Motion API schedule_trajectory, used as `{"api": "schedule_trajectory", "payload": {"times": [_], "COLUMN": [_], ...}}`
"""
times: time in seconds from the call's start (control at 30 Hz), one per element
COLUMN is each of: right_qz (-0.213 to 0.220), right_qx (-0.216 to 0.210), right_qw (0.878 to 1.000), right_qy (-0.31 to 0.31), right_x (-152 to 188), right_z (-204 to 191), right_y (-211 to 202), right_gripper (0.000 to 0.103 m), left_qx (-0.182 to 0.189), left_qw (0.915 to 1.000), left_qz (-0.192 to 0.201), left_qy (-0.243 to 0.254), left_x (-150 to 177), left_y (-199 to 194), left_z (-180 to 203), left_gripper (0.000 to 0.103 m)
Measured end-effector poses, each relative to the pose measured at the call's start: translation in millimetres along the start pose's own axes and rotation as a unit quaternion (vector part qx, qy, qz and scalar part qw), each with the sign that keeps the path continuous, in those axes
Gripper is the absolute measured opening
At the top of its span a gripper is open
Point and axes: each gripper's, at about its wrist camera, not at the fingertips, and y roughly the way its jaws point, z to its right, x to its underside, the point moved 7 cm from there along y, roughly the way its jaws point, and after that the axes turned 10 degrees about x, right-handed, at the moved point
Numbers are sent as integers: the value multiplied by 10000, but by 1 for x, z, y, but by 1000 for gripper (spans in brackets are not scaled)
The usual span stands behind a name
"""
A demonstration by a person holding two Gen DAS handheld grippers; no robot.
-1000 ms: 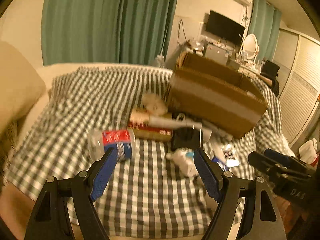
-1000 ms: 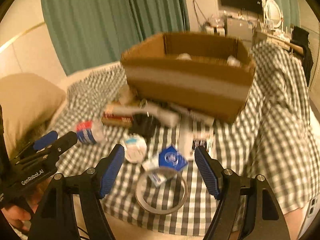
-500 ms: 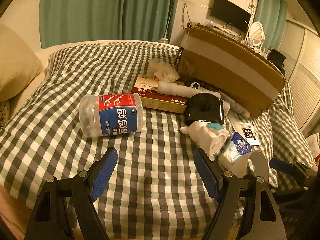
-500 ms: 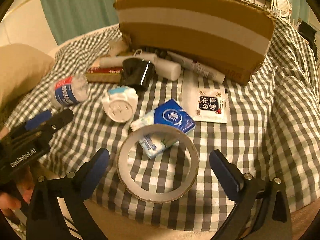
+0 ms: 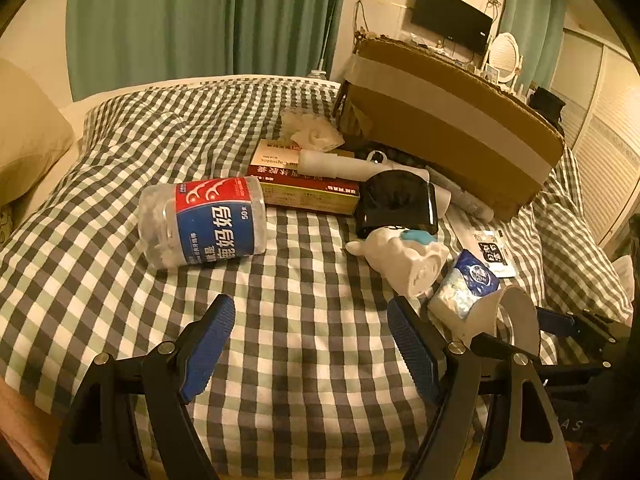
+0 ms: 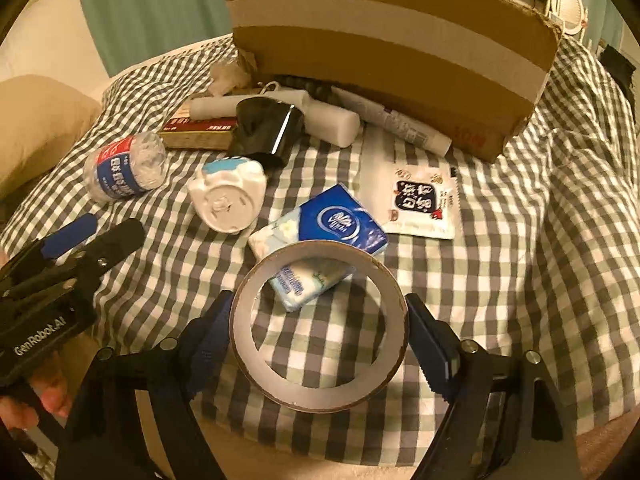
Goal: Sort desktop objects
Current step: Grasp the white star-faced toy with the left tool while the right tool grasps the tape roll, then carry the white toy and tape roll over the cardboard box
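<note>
Downward — right hand-held gripper [image 6: 320,332] around tape roll [image 6: 320,326]

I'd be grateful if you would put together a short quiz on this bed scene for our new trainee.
1. True or false: the floss-pick jar stands upright on the checked cloth.
2. What sits between the jaws of the right gripper? A) tissue pack B) tape roll C) printed sachet
3. Short answer: what is between the jaws of the left gripper?

Key
1. False: it lies on its side.
2. B. The jaws have just been closing, with the roll between them.
3. Nothing. They stand open over bare cloth.
</note>
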Motion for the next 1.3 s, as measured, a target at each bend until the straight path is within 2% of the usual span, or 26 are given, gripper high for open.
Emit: {"api": "schedule_trajectory", "payload": {"times": [0.23,0.6,0.73,0.9,0.93,0.97,1.0,1.03,1.3], "right_qz": [374,429,497,404,384,367,360,351,392], "right_qx": [-46,-17,172,161,168,156,136,120,174], "right_qw": [9991,9964,9937,9923,9926,9929,9930,9932,9943], "right_qy": [198,735,990,1159,1138,1119,1117,1106,979], "right_x": [-10,-20,-24,-25,-25,-25,-25,-25,-24], "right_z": [9,36,56,65,64,63,62,61,56], "right_y": [-21,-28,-31,-26,-25,-24,-23,-23,-24], "right_gripper": [82,82,82,82,82,82,82,82,82], "left_qx": [136,417,492,532,505,478,464,476,450], "left_qw": [9999,9987,9985,9980,9981,9983,9984,9983,9986], "left_qz": [1,-136,-174,-293,-329,-322,-316,-340,-219], "left_qy": [9,-272,-193,-161,-123,-83,-37,31,157], "left_x": [-4,-14,-19,-21,-21,-21,-22,-21,-16], "left_y": [5,52,72,96,98,98,98,98,73], "left_z": [12,40,49,55,55,54,53,52,44], "left_gripper": [84,84,84,84,82,74,62,55,55]}}
